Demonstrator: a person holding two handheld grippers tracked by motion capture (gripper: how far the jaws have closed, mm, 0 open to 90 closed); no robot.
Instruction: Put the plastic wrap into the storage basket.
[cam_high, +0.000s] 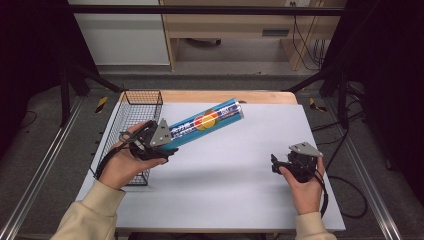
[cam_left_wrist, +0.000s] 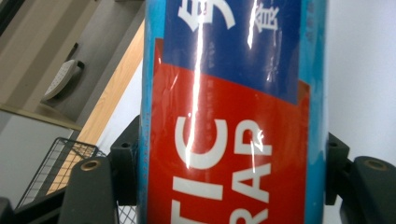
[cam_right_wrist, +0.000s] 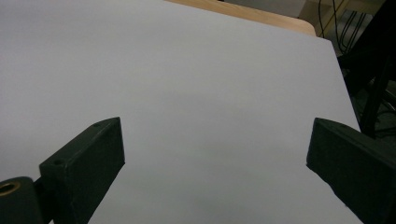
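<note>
A long blue plastic-wrap box (cam_high: 207, 121) with a red and blue label points up and to the right over the white table top (cam_high: 240, 175). My left gripper (cam_high: 171, 141) is shut on its lower left end. In the left gripper view the box (cam_left_wrist: 229, 116) stands between the two black jaws of the left gripper (cam_left_wrist: 231, 161), which press on both its sides. At the table's right my right gripper (cam_high: 275, 165) is held low in a hand and points left. Its jaws (cam_right_wrist: 217, 154) stand wide open over bare white surface, with nothing between them.
A black wire basket (cam_high: 131, 107) stands at the table's left edge, just behind my left hand; its mesh (cam_left_wrist: 60, 158) lies close to the left jaw. The wooden table rim (cam_high: 225, 96) runs along the back. Cables and metal frame legs surround the table.
</note>
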